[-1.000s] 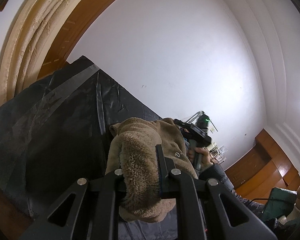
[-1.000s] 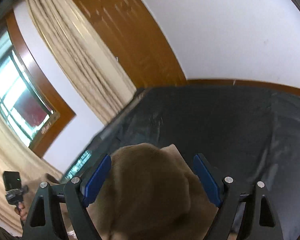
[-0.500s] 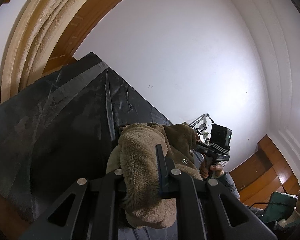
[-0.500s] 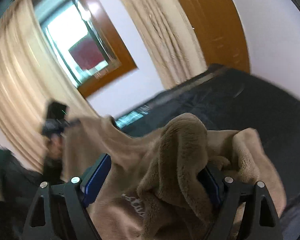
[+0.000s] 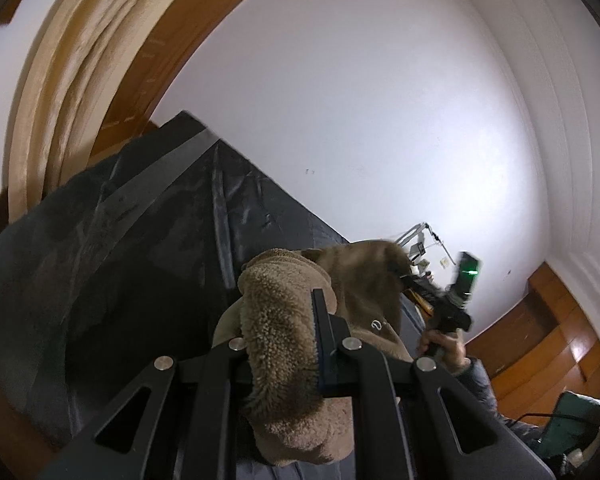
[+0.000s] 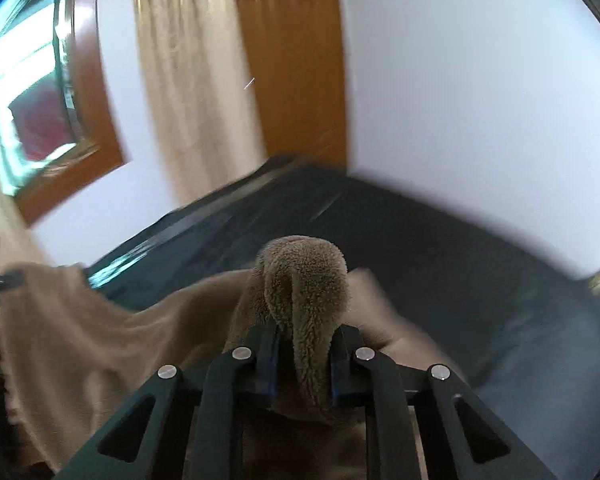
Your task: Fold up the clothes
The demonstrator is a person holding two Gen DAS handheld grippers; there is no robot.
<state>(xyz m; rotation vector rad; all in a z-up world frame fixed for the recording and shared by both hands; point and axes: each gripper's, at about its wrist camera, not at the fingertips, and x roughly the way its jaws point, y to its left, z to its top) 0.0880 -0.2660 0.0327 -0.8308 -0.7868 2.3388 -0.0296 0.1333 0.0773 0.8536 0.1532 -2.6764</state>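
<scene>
I hold the brown fleece garment [image 5: 288, 344] in both grippers, one at each end. The left gripper [image 5: 284, 364] has its jaws clamped on a thick fold of pile at the lower centre of the left wrist frame. The right gripper [image 6: 304, 360] has its jaws closed down on a second fold, which rises between them at the lower centre of the right wrist frame. In the left wrist frame the right gripper appears at centre right; in the right wrist frame the left one sits at the far left edge. The garment's long axis therefore runs from one pair of jaws to the other, sagging between them above the dark worktop [image 6: 460, 264]. The next move depends on that span: I judge the cloth must be drawn level along it before being laid down
</scene>
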